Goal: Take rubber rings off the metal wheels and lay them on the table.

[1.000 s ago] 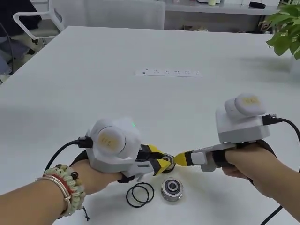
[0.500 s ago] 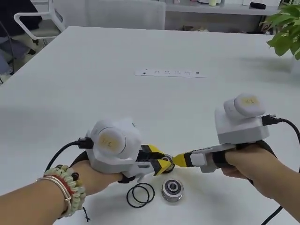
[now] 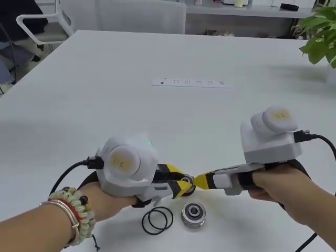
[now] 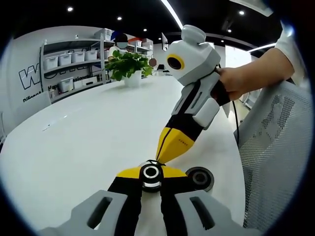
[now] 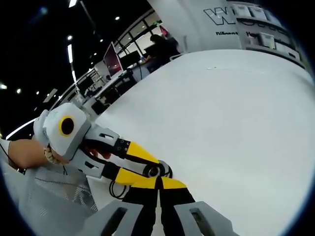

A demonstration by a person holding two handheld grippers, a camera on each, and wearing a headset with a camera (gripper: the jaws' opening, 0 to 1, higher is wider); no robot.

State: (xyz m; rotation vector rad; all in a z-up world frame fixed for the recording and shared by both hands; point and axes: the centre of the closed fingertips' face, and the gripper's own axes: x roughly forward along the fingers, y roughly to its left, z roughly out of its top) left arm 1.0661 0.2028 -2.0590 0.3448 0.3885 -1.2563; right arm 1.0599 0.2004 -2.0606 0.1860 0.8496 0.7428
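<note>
White worktop (image 3: pixel 157 115) stretching away to the room's far side, with a chair (image 3: pixel 39 23) at upper left of the head view. Power strip (image 3: pixel 191 82) flat in the upper middle, well apart from the work.

At lower left, beaded bracelets (image 3: pixel 73 207) on the wrist behind the left claw (image 3: pixel 182 186). Left claw clamped on a metal wheel (image 4: pixel 151 176), one jaw on either side of it, lifted clear of the worktop at lower centre. Held so, probably, to keep the rim free and steady for the other hand.

Just below, two rubber rings (image 3: pixel 157 218) lying flat and overlapping on the worktop, seemingly already off and laid down as the task asks. Just right of them, second wheel (image 3: pixel 192 213) lying flat, hub up, touched by neither claw. Too small to tell whether a ring sits on it.

Right of centre, right claw (image 3: pixel 198 181) pointing in from the lower right, jaws together to a point. Tip touching the held wheel's rim, seen plainly in the left gripper view. Likely picking at a ring there to peel it off, but cannot tell whether rubber is actually nipped between the jaws. Judged stage: stripping in hand, laying down to follow. Risk: thin ring slipping off the tip or snapping back onto the wheel.

At upper right, plant (image 3: pixel 317 34) at the frame edge, clear of the work.
</note>
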